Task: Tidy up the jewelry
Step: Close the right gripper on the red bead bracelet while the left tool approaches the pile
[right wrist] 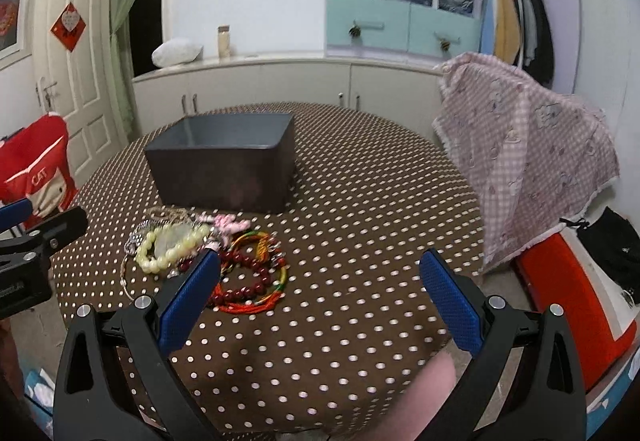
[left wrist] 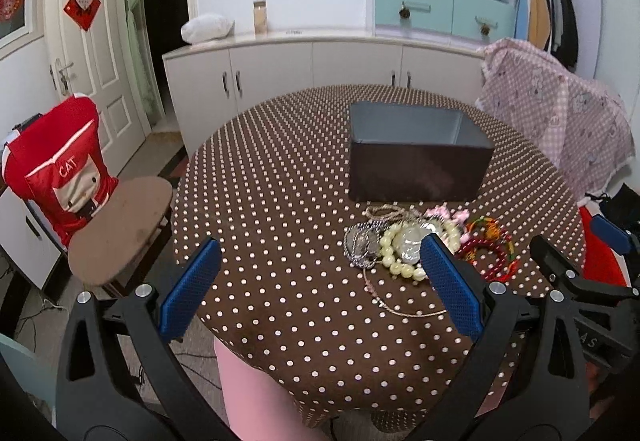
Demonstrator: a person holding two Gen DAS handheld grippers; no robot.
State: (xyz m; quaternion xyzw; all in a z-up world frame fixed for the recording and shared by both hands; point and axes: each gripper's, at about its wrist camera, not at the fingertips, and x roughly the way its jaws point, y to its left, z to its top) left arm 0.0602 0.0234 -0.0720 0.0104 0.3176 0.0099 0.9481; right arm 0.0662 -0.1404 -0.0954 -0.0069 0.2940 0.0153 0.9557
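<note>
A pile of jewelry lies on the round polka-dot table (left wrist: 280, 201) in front of a dark open box (left wrist: 416, 157). It holds a cream bead bracelet (left wrist: 390, 253), a dark red bead bracelet (left wrist: 494, 257), a silver chain (left wrist: 358, 247), pink pieces (left wrist: 440, 211) and a thin gold chain (left wrist: 400, 311). My left gripper (left wrist: 320, 253) is open and empty, left of the pile. My right gripper (right wrist: 320, 265) is open and empty, right of the red beads (right wrist: 240, 281); the box (right wrist: 224, 169) stands behind the cream beads (right wrist: 168, 251).
A chair with a red cushion (left wrist: 60, 169) stands left of the table. A chair draped in pink checked cloth (right wrist: 528, 153) stands at the right. White cabinets (left wrist: 312, 65) line the back wall. A red and white object (right wrist: 576, 305) sits low right.
</note>
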